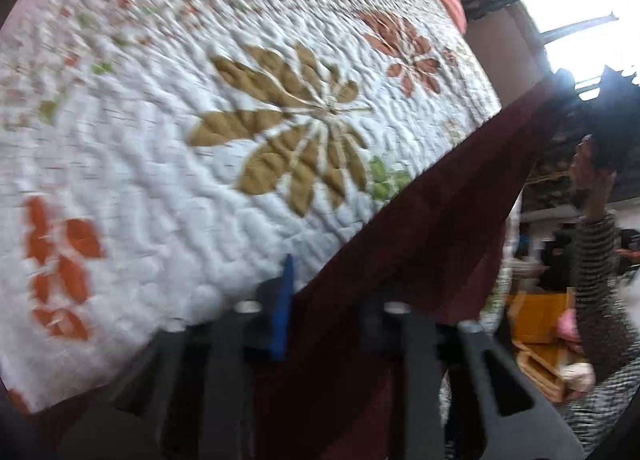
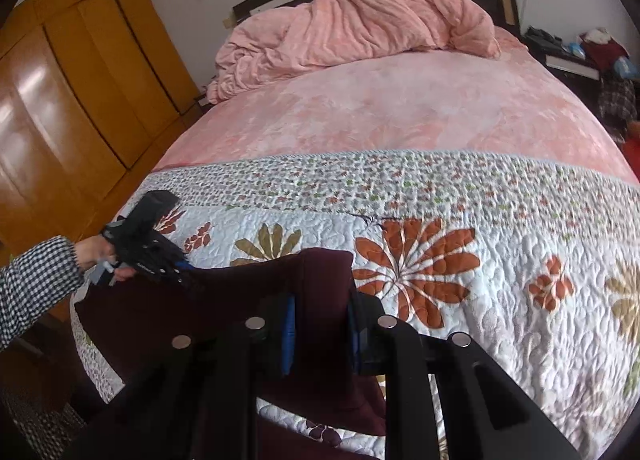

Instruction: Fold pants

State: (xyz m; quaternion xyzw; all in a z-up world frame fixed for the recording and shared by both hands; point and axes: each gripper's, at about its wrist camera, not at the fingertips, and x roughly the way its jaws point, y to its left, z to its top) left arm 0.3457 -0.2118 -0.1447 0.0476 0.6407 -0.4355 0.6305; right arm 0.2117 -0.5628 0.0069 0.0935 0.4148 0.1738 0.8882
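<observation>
Dark maroon pants [image 2: 248,292] hang stretched between both grippers above the quilted floral bedspread [image 2: 500,260]. My right gripper [image 2: 322,324] is shut on a bunched edge of the pants, with its blue pads on either side of the fabric. My left gripper [image 2: 182,272] shows at the left of the right wrist view, shut on the other end. In the left wrist view the pants [image 1: 420,220] run taut from my left gripper [image 1: 320,324] up to the right, and the bedspread [image 1: 200,120] lies behind them.
A pink sheet [image 2: 400,108] and a heaped pink duvet [image 2: 360,28] cover the far half of the bed. A wooden wardrobe [image 2: 72,92] stands at the left. A cluttered nightstand [image 2: 580,56] stands at the far right.
</observation>
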